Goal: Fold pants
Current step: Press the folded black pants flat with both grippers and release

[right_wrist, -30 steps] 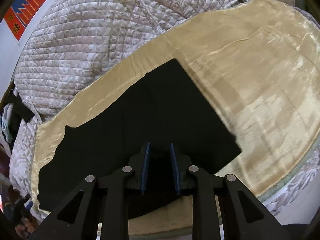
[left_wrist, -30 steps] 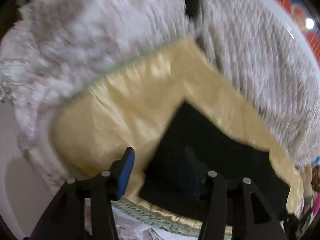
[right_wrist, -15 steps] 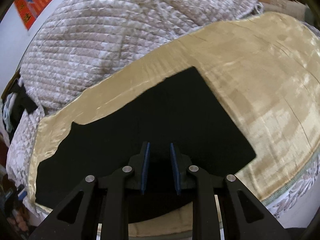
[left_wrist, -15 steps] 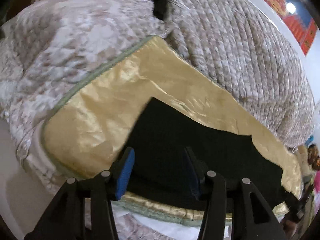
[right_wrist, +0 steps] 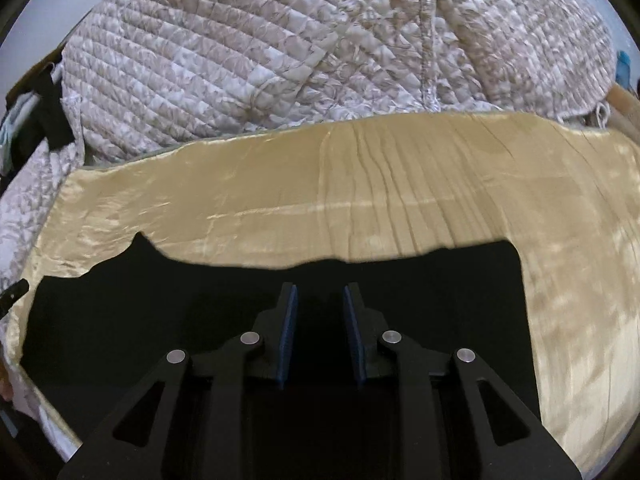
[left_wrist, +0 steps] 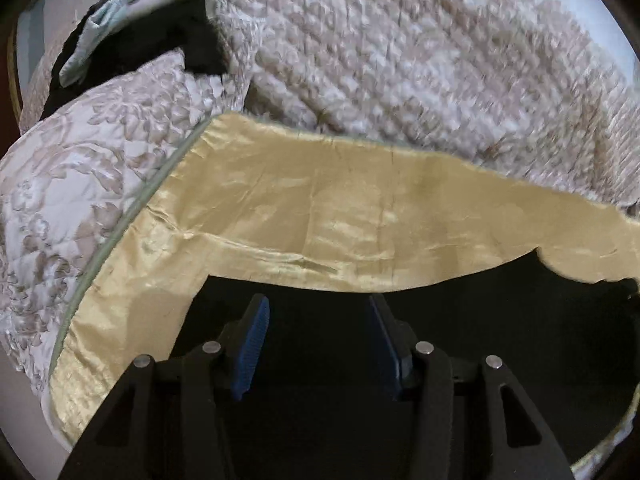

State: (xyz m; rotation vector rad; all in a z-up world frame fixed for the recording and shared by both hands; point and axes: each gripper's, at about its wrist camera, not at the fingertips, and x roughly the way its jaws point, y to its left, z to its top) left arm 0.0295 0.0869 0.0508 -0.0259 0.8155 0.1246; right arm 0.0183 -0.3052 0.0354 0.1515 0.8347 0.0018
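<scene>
Below both sets of parted, empty fingers (left_wrist: 316,312) (right_wrist: 321,300), black pants (right_wrist: 440,280) flat on gold sheet (right_wrist: 360,200).

— What colour are the pants (left_wrist: 460,320)?
— Plain black, no pattern, on a shiny gold satin sheet (left_wrist: 320,208) edged in pale green.
— And the quilt (right_wrist: 320,48)?
— White with a beige floral print, stitched in a diamond grid.
— The hand-held gripper (right_wrist: 320,336)?
— Black frame, blue ribbed pads (right_wrist: 288,336); the left hand-held gripper (left_wrist: 318,344) looks alike.
</scene>
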